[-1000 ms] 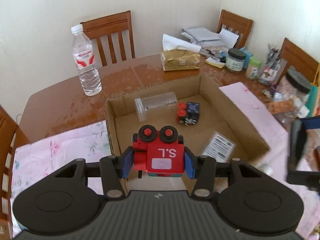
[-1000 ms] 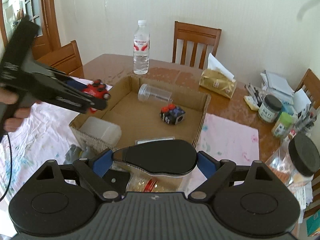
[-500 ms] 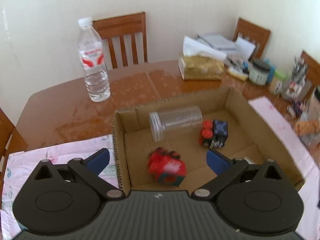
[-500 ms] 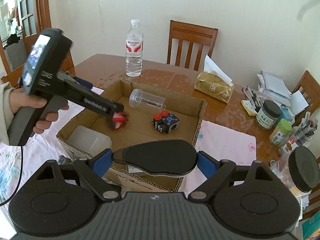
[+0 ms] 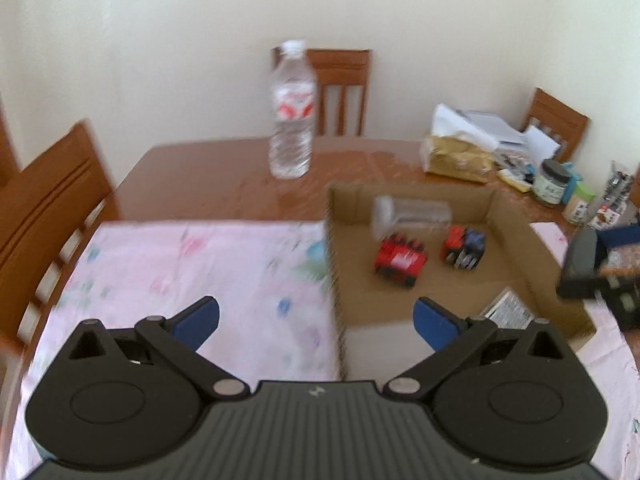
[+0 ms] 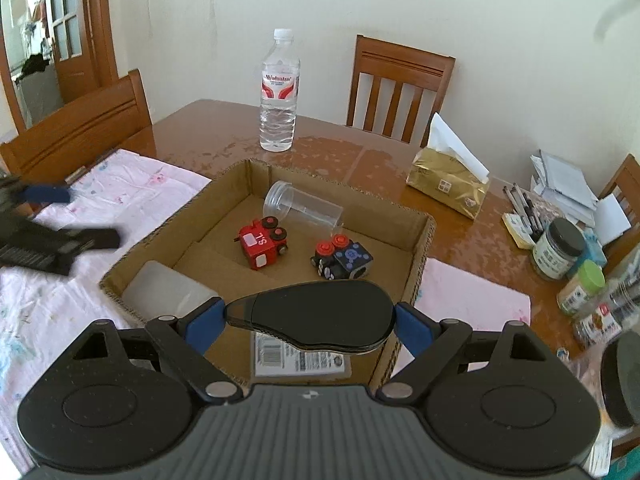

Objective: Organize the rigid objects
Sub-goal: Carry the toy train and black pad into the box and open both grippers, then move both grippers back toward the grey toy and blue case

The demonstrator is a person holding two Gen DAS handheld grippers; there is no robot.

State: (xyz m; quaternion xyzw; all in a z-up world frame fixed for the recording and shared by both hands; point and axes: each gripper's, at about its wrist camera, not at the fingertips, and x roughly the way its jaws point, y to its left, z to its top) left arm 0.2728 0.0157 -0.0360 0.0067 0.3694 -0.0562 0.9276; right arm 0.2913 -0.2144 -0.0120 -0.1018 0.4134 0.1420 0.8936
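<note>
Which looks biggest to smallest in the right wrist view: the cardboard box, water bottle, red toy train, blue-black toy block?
1. Brown cardboard box
2. Clear plastic water bottle
3. Red wooden toy train and blue-black toy block: they look about alike, so no ranking.

– What's under my fingers?

– My brown wooden table (image 6: 208, 136), with a pink cloth (image 5: 192, 264) spread on it.

– And resting on it?

– A cardboard box (image 6: 420, 240), a water bottle (image 6: 279, 92) standing behind it, a gold tissue pack (image 6: 448, 188), and jars (image 6: 558, 248) and papers (image 6: 560, 180) in the far corner.
</note>
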